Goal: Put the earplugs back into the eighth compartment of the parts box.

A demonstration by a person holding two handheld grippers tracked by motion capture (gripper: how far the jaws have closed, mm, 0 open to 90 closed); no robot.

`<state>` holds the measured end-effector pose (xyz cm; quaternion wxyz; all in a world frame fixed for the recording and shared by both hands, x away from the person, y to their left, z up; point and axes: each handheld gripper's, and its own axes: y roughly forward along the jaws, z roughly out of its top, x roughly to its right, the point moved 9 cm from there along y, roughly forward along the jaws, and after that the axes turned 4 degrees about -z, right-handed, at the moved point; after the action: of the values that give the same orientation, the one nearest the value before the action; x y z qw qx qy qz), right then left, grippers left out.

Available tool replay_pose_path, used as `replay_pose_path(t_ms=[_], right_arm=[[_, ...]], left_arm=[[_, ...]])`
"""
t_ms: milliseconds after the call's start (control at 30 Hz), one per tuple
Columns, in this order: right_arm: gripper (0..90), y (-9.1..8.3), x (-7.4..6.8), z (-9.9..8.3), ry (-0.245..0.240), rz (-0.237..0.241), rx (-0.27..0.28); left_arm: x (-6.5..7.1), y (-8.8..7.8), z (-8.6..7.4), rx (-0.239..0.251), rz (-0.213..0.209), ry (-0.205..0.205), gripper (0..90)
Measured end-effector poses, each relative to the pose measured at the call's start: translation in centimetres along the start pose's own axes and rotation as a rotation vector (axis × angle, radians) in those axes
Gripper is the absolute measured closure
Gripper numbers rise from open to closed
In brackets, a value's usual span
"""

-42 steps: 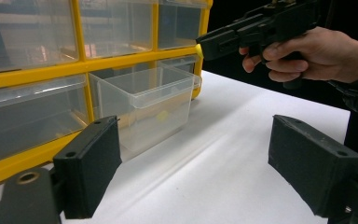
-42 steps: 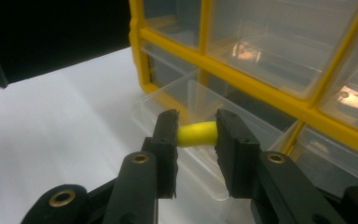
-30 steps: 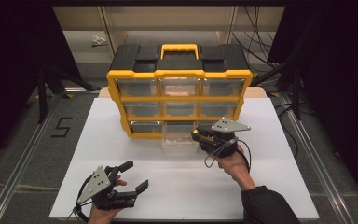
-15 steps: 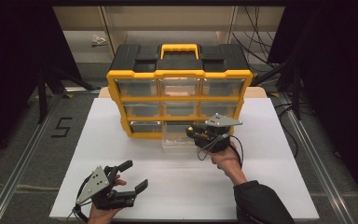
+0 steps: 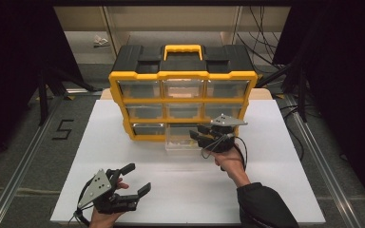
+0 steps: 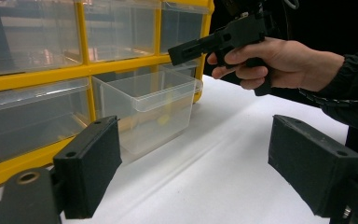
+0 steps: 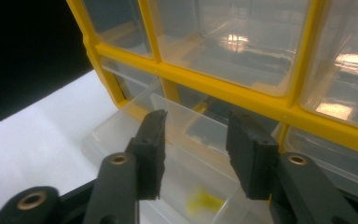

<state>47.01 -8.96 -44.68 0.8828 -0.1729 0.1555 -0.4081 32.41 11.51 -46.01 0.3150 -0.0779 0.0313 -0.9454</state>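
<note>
The clear drawer juts from the yellow organiser's bottom row on the desk; my right gripper hovers above, jaws part-spread, left gripper spread idle; next, I judge, reaching in.

1. Organiser cabinet – yellow frame, black top, clear drawers; upright on the white table.
2. Bottom-middle drawer – pulled out; small yellow item inside.
</note>
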Motion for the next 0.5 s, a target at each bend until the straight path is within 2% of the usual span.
replay_pose_path(t_ms=[233,300,400,500], right_arm=[[48.7,-0.5,0.0,0.1,0.022,0.02,0.004],[47.7,-0.6,-0.1,0.2,0.015,0.018,0.007],[42.8,-1.1,-0.6,0.5,0.017,0.025,0.019],[41.9,-1.5,-1.0,0.7,0.013,0.034,0.034]], left_arm=[[0.0,-0.1,0.0,-0.001,0.0,0.002,16.5],[0.0,-0.1,0.0,0.001,-0.001,0.002,16.5],[0.0,-0.1,0.0,0.0,0.0,0.001,16.5],[0.0,-0.1,0.0,-0.002,-0.001,0.001,16.4]])
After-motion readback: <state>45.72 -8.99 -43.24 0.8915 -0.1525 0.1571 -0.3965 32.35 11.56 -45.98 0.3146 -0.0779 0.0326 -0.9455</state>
